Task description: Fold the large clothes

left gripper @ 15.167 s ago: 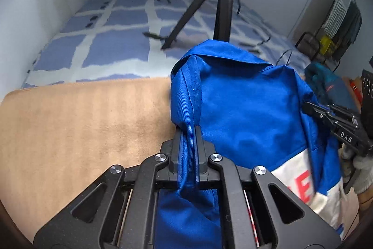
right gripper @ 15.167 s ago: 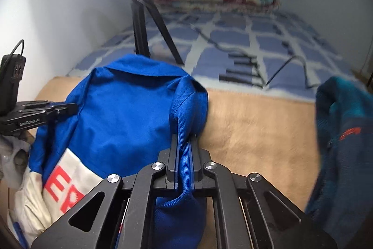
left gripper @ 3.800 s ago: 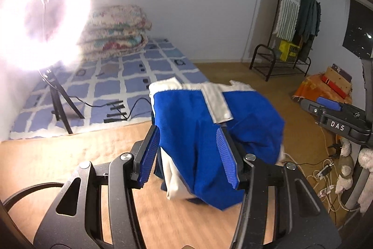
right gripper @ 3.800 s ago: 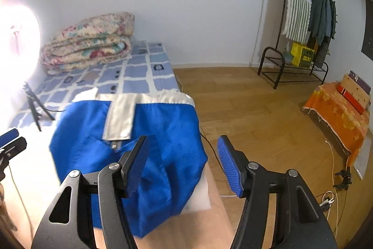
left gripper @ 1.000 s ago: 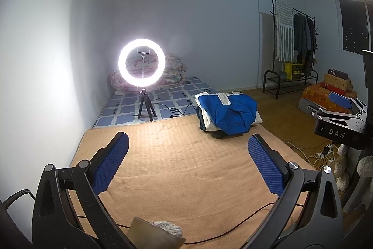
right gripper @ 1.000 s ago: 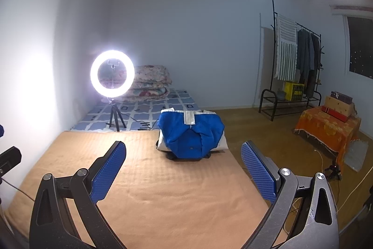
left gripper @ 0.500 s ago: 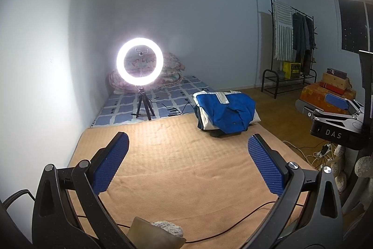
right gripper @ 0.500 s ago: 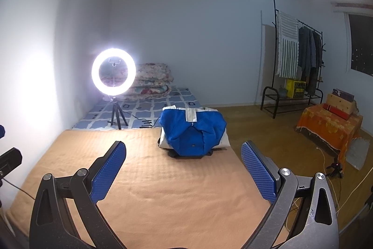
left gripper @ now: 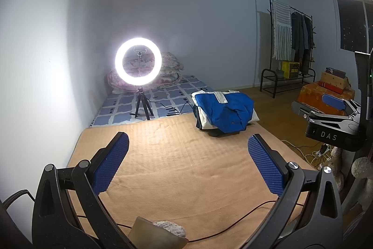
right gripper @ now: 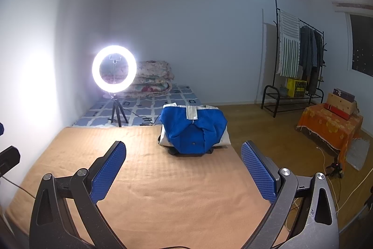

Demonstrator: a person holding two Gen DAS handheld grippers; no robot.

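Both tongs, left tongs (left gripper: 187, 148) and right tongs (right gripper: 183, 155), wide, empty; folded blue garment (right gripper: 194, 131) beside ring light (right gripper: 114, 68).

White letters "DAS" stand on the black body of the right hand-held gripper (left gripper: 332, 118), seen at the right edge of the left wrist view; no other lettering can be read.

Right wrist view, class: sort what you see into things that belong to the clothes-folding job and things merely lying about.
Belongs to the job:
- folded blue and white garment
- dark clothes beneath it
- tan blanket as the folding surface
- left gripper, open
- right gripper, open

Just lying about:
- ring light
- floral quilt
- clothes rack
- orange-covered table
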